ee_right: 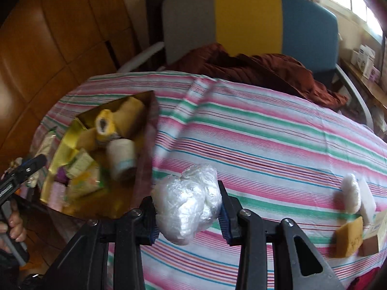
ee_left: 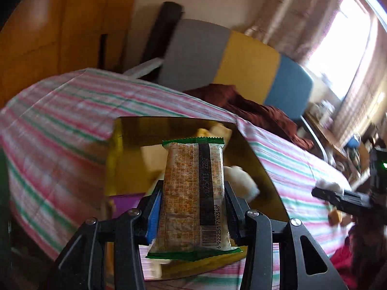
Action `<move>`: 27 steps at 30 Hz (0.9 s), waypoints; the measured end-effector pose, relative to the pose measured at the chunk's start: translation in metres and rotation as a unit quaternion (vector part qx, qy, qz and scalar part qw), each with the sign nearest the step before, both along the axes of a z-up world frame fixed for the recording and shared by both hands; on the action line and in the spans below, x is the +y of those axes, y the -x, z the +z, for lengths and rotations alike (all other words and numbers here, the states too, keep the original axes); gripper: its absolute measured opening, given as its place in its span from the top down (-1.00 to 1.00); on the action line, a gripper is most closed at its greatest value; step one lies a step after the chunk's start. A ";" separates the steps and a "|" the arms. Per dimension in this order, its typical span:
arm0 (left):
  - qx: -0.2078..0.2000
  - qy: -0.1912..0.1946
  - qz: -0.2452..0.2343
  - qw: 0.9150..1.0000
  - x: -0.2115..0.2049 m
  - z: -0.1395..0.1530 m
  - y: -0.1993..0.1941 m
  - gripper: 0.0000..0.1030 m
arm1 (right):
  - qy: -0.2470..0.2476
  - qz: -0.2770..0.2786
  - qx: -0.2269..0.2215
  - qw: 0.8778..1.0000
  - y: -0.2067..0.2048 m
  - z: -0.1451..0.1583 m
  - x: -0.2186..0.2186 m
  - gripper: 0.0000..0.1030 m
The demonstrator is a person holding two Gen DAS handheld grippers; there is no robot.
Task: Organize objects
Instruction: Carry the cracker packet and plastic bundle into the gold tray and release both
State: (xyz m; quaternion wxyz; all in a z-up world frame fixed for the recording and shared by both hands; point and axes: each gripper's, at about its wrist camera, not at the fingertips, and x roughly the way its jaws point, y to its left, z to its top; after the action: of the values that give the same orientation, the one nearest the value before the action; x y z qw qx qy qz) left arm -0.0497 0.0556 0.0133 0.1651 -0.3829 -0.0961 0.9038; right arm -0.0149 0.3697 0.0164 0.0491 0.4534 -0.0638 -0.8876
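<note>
In the left wrist view my left gripper (ee_left: 192, 189) is shut on a green-edged snack bar packet (ee_left: 191, 164), held upright over a gold box (ee_left: 125, 130). The box holds several rolls and packets. In the right wrist view my right gripper (ee_right: 185, 194) is shut on a crumpled clear plastic bundle (ee_right: 191, 207) above the striped tablecloth (ee_right: 266, 133), just right of the gold box (ee_right: 145, 106). A yellow roll (ee_right: 105, 125) and a white roll (ee_right: 122, 159) lie in that box. One finger of the left gripper (ee_right: 36, 162) shows at the box's left side.
On the cloth at the right lie a white bundle (ee_right: 350, 193), a white block (ee_right: 367, 200), a yellow sponge (ee_right: 349, 236) and a small carton (ee_right: 377, 232). Behind the table stands a grey, yellow and blue chair (ee_right: 246, 19) with brown cloth (ee_right: 254, 67) on it. A hand (ee_right: 14, 224) is at the lower left.
</note>
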 end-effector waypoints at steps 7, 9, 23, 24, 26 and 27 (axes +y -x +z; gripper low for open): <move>-0.024 -0.031 0.027 0.999 -0.031 -0.009 0.013 0.12 | 0.008 0.055 0.000 0.998 0.016 0.005 -0.064 0.26; -0.024 -0.027 0.020 0.999 -0.028 -0.011 0.009 0.12 | 0.014 0.055 -0.002 0.998 0.024 0.004 -0.073 0.26; -0.063 -0.017 -0.040 0.997 -0.001 -0.042 -0.003 -0.05 | 0.050 0.015 0.025 0.998 0.104 0.017 -0.094 -0.48; -0.061 -0.014 -0.043 0.997 -0.001 -0.042 -0.005 -0.05 | 0.053 0.013 0.026 0.998 0.106 0.018 -0.093 -0.48; -0.056 -0.012 -0.049 0.997 -0.001 -0.042 -0.009 -0.05 | 0.057 0.014 0.026 0.998 0.103 0.019 -0.092 -0.48; -0.055 -0.014 -0.051 0.997 -0.001 -0.041 -0.010 -0.05 | 0.055 0.015 0.022 0.998 0.099 0.016 -0.092 -0.49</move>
State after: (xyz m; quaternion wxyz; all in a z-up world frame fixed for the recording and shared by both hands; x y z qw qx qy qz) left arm -0.0393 0.0545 -0.0276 0.2105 -0.4338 -0.0979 0.8706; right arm -0.1137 0.2777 0.0324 0.0880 0.4316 -0.1045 -0.8917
